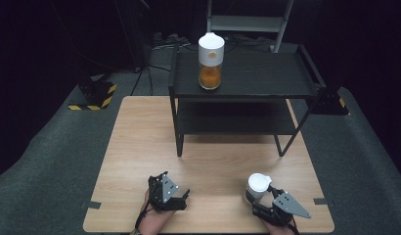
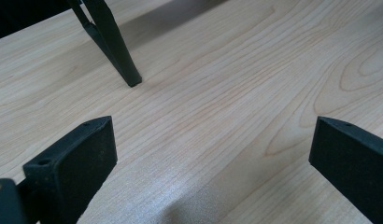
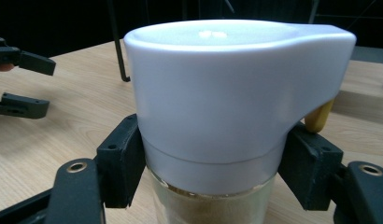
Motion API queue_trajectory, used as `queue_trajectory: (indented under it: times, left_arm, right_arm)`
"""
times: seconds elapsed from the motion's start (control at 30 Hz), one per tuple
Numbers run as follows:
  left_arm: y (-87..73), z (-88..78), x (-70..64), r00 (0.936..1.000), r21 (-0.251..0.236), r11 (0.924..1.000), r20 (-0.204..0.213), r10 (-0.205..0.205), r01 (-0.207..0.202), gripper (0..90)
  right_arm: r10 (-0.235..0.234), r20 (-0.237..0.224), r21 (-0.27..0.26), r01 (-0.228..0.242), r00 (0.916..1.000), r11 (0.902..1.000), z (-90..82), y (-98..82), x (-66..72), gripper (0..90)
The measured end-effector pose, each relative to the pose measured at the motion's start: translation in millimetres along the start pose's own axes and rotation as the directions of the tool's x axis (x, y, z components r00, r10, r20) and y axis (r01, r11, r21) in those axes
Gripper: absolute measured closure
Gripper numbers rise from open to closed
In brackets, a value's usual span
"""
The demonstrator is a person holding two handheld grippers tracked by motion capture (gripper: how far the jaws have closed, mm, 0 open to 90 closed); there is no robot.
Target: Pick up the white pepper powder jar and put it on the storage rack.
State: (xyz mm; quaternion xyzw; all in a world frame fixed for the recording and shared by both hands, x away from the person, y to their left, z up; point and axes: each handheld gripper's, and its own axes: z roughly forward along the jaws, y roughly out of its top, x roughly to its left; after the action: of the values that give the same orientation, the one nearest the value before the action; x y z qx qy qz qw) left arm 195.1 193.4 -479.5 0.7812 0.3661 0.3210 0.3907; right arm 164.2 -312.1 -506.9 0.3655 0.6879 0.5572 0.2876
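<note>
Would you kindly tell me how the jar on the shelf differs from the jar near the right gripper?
The jar on the shelf stands free on the black shelf's top tier; the jar on the table sits between the right gripper's closed jaws. The shelf jar's contents are vivid orange; the table jar's look pale tan. Both have white spouted lids and clear bodies.

Left gripper [image 1: 175,192] low near the person, jaws spread wide, holding nothing. Right gripper [image 1: 261,192] low at the right, jaws closed against a jar [image 1: 257,186].
</note>
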Motion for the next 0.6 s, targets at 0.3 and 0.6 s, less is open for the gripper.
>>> queue_trajectory:
  times: [0.3,0.6]
  left_arm:
    - [-0.1,0.0,0.1,1.0,-0.001,1.0,0.001,0.001,-0.001,1.1]
    - [-0.3,-0.1,0.4,1.0,-0.001,1.0,0.002,0.0,0.0,1.1]
  right_arm:
    - [0.016,0.027,-0.023,-0.015,0.9995,0.9996,-4.8,-1.2,-2.9,30.0]
    - [0.033,0.048,-0.053,-0.031,0.9983,0.9981,-11.9,1.4,-10.4,30.0]
